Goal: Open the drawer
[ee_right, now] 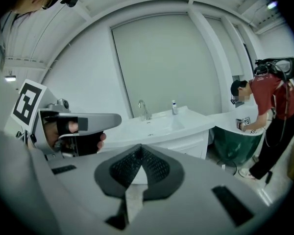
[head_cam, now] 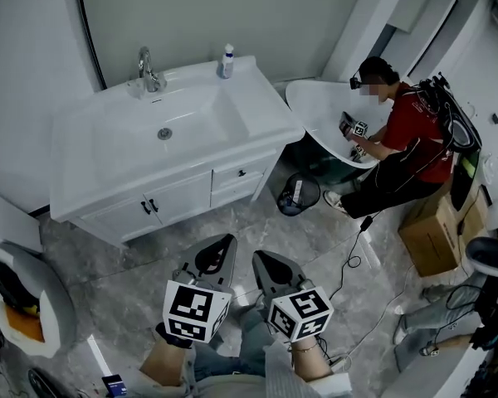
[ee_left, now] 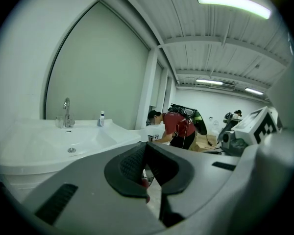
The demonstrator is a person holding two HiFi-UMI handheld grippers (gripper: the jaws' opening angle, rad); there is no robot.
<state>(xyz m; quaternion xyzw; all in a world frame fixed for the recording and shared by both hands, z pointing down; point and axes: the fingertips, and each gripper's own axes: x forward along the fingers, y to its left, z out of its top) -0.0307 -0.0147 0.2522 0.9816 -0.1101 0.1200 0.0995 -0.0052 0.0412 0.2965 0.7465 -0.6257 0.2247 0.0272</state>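
Drawer (head_cam: pixel 241 174) closed, frame centre, in white vanity (head_cam: pixel 108 160); bin (head_cam: pixel 299 194) to its right holds indistinct contents. Left gripper (head_cam: pixel 227 240) and right gripper (head_cam: pixel 257 257), lower centre: jaws together.

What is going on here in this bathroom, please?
A person holds the left gripper and the right gripper side by side, some way in front of a white vanity cabinet. Both grippers are shut and hold nothing. The drawers are closed, and neither gripper touches them. Further back, another person in a red shirt works at a bathtub.
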